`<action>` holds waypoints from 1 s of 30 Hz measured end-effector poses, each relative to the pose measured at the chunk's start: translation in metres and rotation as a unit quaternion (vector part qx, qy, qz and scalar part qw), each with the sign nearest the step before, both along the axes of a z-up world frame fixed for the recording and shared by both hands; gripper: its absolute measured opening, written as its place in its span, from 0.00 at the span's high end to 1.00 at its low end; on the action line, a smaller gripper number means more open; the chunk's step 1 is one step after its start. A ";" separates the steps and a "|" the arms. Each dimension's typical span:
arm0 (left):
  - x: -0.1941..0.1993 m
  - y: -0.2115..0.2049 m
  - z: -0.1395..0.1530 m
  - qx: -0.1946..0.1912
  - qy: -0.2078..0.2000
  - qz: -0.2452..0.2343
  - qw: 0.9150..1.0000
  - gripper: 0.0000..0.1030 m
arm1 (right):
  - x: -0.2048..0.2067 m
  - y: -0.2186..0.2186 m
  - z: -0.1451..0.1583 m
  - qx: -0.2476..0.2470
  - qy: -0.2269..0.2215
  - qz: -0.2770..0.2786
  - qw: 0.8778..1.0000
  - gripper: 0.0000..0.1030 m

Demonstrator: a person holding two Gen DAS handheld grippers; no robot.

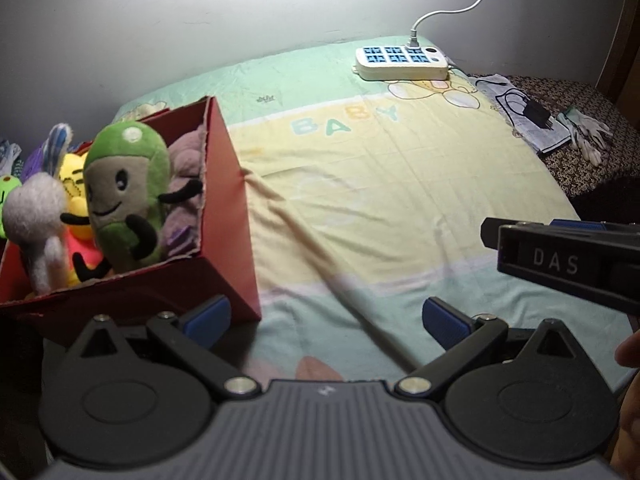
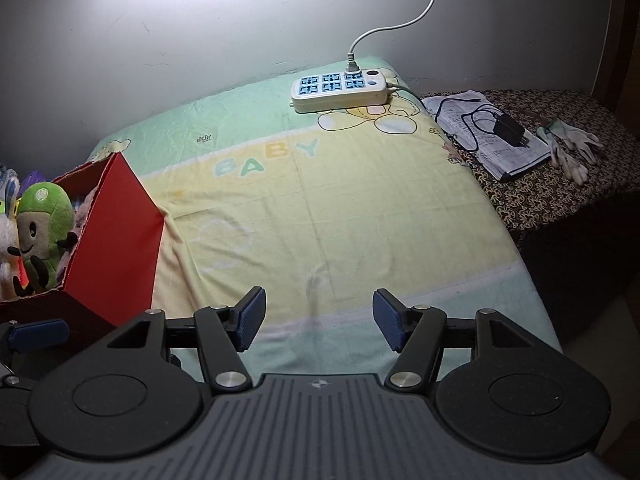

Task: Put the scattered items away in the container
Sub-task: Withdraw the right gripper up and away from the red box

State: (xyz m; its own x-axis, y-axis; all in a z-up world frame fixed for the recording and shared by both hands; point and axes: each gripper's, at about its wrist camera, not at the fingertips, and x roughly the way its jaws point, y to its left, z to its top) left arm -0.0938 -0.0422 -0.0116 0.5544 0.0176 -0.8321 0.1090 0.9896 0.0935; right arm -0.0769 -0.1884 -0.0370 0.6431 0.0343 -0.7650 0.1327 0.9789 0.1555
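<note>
A red cardboard box point(image 1: 230, 216) stands on the bed at the left and holds several plush toys: a green one point(image 1: 124, 196), a yellow one point(image 1: 78, 184), a white one point(image 1: 34, 216) and a purple one point(image 1: 188, 160). The box point(image 2: 116, 236) and green plush point(image 2: 42, 224) also show in the right wrist view. My left gripper point(image 1: 326, 320) is open and empty, just right of the box's near corner. My right gripper point(image 2: 319, 320) is open and empty over the bare sheet; its body shows in the left wrist view point(image 1: 560, 260).
A white power strip point(image 2: 340, 90) with a cord lies at the far end of the BABY sheet point(image 2: 320, 208). To the right, a patterned surface holds papers with a black charger point(image 2: 510, 130) and white gloves point(image 2: 568, 150). The wall runs behind.
</note>
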 end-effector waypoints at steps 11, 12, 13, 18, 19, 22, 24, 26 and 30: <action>-0.004 -0.009 -0.002 0.010 0.000 0.004 1.000 0.01 | 0.002 -0.006 -0.008 0.003 0.009 -0.004 1.000 0.31; -0.004 -0.008 -0.001 0.011 -0.002 0.005 1.000 0.01 | 0.003 -0.004 -0.008 0.000 0.008 -0.003 1.000 0.31; -0.004 -0.007 0.000 0.012 -0.004 0.006 1.000 0.01 | 0.003 -0.002 -0.007 -0.003 0.007 -0.002 1.000 0.30; -0.005 0.004 0.004 0.015 -0.008 0.009 1.000 0.01 | 0.006 0.008 -0.003 -0.016 0.005 -0.004 1.000 0.27; -0.005 0.007 0.005 0.015 -0.007 0.011 1.000 0.01 | 0.008 0.011 -0.002 -0.019 0.006 -0.003 1.000 0.27; -0.005 0.019 0.013 0.014 -0.014 0.022 1.000 0.01 | 0.012 0.021 0.002 -0.028 0.004 0.004 1.000 0.24; -0.004 0.029 0.018 0.009 -0.017 0.028 0.999 0.01 | 0.015 0.028 0.007 -0.030 0.003 0.012 0.999 0.23; -0.002 0.038 0.020 0.001 -0.015 0.032 0.999 0.01 | 0.017 0.036 0.011 -0.036 0.003 0.011 0.999 0.22; 0.001 0.057 0.029 -0.008 -0.020 0.042 0.999 0.01 | 0.024 0.053 0.020 -0.069 0.007 0.012 0.998 0.19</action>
State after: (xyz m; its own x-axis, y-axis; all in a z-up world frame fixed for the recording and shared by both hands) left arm -0.0927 0.0151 0.0173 0.5844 0.0520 -0.8098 0.0221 0.9966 0.0799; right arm -0.0529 -0.1350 -0.0174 0.6330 -0.0571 -0.7721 0.1104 0.9937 0.0171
